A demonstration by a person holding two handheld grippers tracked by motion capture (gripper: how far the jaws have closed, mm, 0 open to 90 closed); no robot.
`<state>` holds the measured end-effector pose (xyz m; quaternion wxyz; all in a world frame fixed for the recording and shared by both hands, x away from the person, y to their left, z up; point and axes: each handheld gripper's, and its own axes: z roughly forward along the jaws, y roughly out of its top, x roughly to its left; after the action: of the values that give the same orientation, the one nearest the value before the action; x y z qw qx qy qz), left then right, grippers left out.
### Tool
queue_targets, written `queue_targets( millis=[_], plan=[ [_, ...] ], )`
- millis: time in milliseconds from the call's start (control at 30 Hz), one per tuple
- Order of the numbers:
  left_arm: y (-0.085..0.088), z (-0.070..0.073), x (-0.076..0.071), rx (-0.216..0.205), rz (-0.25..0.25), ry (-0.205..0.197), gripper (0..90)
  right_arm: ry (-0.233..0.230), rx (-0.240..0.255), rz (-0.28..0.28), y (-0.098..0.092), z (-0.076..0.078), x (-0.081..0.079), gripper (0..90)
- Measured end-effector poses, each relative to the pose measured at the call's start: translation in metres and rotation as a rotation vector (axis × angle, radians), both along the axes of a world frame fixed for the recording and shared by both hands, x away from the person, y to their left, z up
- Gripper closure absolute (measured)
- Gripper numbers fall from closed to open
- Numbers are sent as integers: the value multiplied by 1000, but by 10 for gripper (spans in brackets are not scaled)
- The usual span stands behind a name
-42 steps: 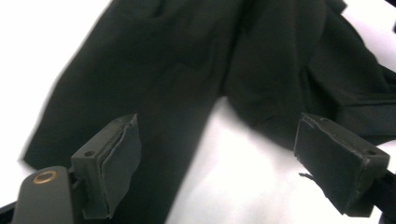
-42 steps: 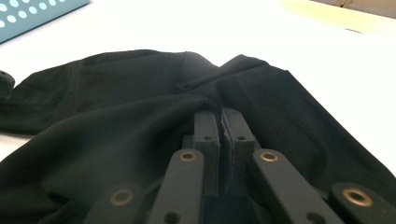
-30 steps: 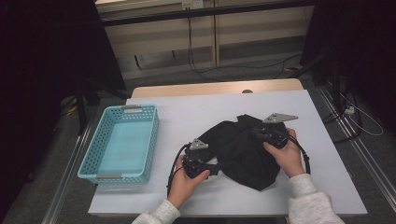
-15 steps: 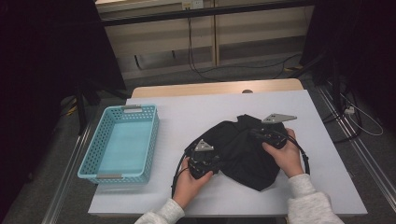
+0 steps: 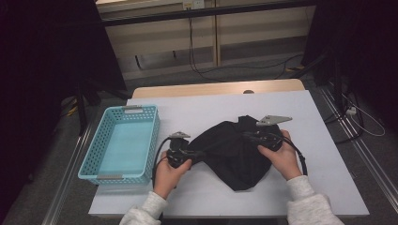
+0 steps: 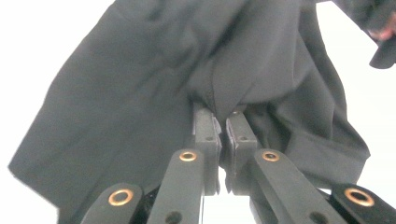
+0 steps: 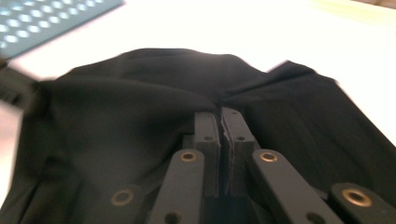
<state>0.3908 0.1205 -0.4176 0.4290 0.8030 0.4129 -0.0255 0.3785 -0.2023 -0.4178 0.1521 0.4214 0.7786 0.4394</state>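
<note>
Now: left tongs (image 5: 191, 153), jaws just closed, pinch the black cloth's (image 5: 234, 154) left edge, fabric bunched between the pads (image 6: 205, 128). Right tongs (image 5: 248, 136) are clamped tight on a fold at its upper right. Cloth lies crumpled mid-bench (image 5: 197, 112), right of the blue basket (image 5: 123, 143). A hand (image 5: 169, 172) grips each tool.

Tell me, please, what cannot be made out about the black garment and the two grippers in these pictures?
- Black garment, high view: its kind; it lies crumpled.
- Left gripper, left gripper view: its jaw tips, buried in a fold.
- Right gripper, right gripper view: blurred; how much cloth is pinched.
- Basket, right gripper view: cut off by the edge.
</note>
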Motion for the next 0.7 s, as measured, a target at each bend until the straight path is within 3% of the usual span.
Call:
queue_targets(
  millis=[133, 233, 333, 433, 467, 600, 700],
  plan=[
    [22, 9, 6, -13, 53, -16, 858, 4, 13, 53, 18, 4, -3, 867],
    [24, 3, 6, -14, 58, -4, 835, -1, 3, 55, 26, 5, -4, 868],
    [17, -1, 3, -8, 48, 2, 695, 1, 4, 26, 20, 3, -1, 867],
    [10, -1, -3, 8, 50, -30, 435, 23, -5, 9, 11, -2, 1, 866],
    [7, 0, -5, 14, 36, -39, 453, 29, -14, 0, 9, -4, 2, 865],
    [1, 1, -14, 46, 19, -65, 336, 37, -16, -34, 0, -7, 5, 864],
    [-4, -1, -19, 46, 7, -58, 315, 37, -2, -52, -6, -7, 6, 863]
  ],
)
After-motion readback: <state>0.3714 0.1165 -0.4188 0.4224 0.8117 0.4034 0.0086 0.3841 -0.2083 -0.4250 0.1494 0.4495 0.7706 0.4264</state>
